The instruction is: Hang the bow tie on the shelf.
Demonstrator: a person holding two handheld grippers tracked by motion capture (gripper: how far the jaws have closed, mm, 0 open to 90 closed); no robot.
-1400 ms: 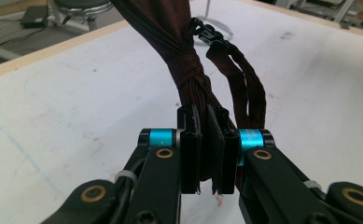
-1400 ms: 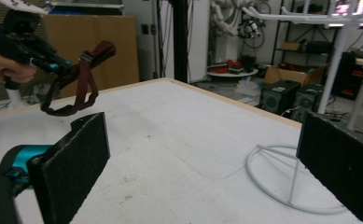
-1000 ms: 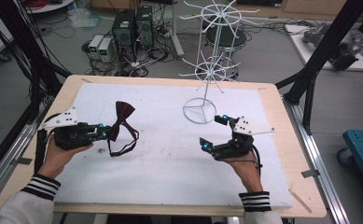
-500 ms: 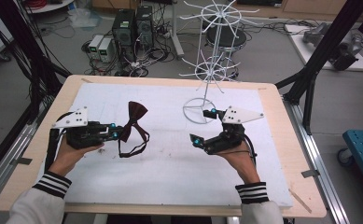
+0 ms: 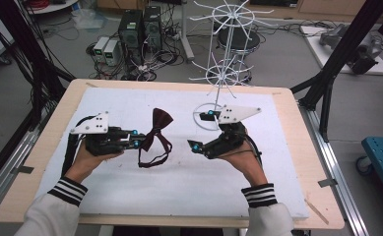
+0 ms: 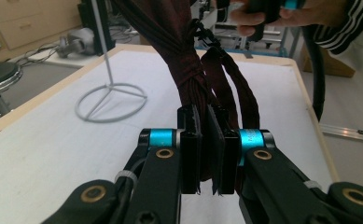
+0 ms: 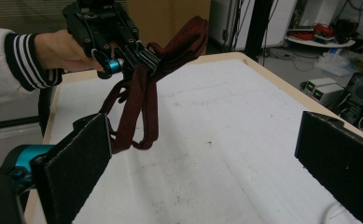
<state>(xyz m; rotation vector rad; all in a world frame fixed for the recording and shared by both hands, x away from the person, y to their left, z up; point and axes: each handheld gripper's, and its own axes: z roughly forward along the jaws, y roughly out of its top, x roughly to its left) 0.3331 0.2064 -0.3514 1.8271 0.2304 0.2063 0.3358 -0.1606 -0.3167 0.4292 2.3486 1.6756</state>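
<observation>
Gripping the dark red bow tie (image 5: pixel 158 132) tight, the left gripper (image 5: pixel 136 139) has its jaws pinched on the fabric close to the knot, and the left gripper view shows the cloth squeezed flat between the two black pads (image 6: pixel 190 154). Up goes one wing of the tie above the jaws, while the strap loop (image 5: pixel 154 156) hangs down toward the white mat (image 5: pixel 189 191) at mid-table. Over on the other side, the right gripper (image 5: pixel 202 131) sits wide open, nothing between its pads (image 7: pixel 79 163), tips turned toward the tie and well apart from it. Just behind that gripper stands the white wire rack (image 5: pixel 221 69), its ring base (image 5: pixel 204 120) resting on the mat.
</observation>
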